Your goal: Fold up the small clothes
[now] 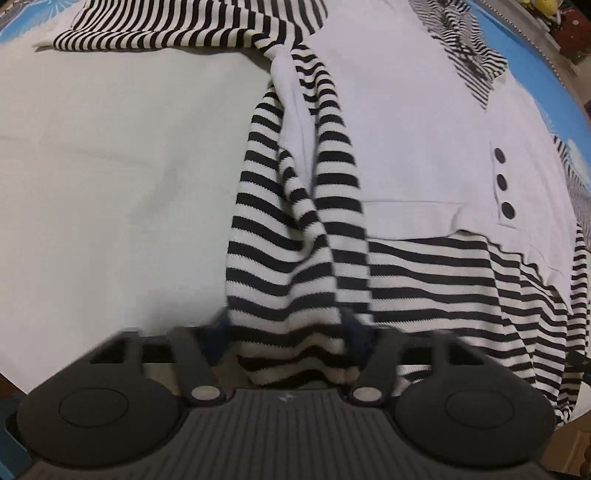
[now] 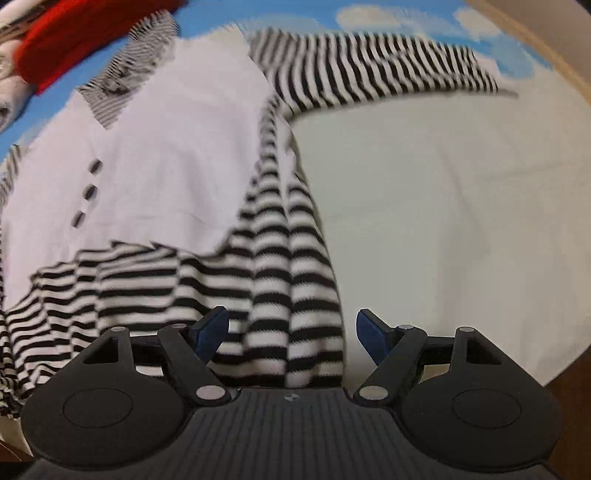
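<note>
1. I see the small striped top (image 1: 424,140) spread on the pale sheet (image 1: 110,166): in the left wrist view its white front panel fills the upper right, three dark buttons (image 1: 501,181) run down the right of centre, and one striped sleeve (image 1: 177,29) lies along the top.
2. My left gripper (image 1: 286,328) has a gathered fold of striped hem at lower centre between its fingers. They sit tight against the bunch on both sides, so I read it as clamped on the cloth, though the tips are blurred.
3. My right gripper (image 2: 291,332) stands wide. Striped hem lies between its blue pads (image 2: 212,332), nearer the left one, and the right pad is clear of the fabric: nothing is gripped.
4. To do this step well, I judge the right side should close on the hem edge with both layers caught, matching the left hand's hold, so the fold lifts evenly.
5. I would keep both grips low on the hem and carry it toward the collar (image 2: 110,96) without dragging the sleeve.
6. I can read no brand, label or writing anywhere; a red item (image 2: 74,40) at upper left of the right view is too blurred to identify.
</note>
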`<state>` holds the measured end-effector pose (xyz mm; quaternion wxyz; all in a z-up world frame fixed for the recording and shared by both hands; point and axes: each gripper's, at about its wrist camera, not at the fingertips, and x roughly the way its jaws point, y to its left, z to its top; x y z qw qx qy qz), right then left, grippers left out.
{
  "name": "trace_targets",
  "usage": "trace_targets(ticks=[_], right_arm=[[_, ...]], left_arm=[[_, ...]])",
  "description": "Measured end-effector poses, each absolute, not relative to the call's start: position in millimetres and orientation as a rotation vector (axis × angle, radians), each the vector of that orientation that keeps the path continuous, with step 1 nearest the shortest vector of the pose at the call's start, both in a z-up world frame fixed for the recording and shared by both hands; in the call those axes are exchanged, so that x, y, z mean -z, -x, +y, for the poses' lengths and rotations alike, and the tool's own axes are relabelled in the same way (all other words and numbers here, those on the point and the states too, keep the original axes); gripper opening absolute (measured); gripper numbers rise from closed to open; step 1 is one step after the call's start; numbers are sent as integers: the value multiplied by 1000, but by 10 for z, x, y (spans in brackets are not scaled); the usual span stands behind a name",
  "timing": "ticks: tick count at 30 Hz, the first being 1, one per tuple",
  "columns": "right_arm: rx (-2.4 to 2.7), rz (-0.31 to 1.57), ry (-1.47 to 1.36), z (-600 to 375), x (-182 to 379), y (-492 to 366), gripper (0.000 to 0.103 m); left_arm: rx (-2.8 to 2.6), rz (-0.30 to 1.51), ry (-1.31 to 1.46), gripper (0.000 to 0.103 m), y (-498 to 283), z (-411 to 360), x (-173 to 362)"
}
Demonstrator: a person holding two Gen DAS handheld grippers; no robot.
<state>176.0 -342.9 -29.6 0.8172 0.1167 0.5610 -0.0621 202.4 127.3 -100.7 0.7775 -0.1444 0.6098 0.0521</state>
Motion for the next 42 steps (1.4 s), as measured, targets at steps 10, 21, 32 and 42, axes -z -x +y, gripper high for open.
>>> trace_targets(ticks=[10,21,32,42], right_arm=[[273,1070,-329,-3704,107,-1608,6],[205,988,-300,-3543,-68,-1425,42],[-75,1185,-106,-3141,236,-1528,51],[-93,857,-83,-2949,-273,-1676,52]], left_arm=[[55,1317,380,9,-1513,1329,806],[63,1052,117,34,-1355,1165,323],[103,1217,56,35,-1447,978,525],[6,988,81,44,-1590,1043,111]])
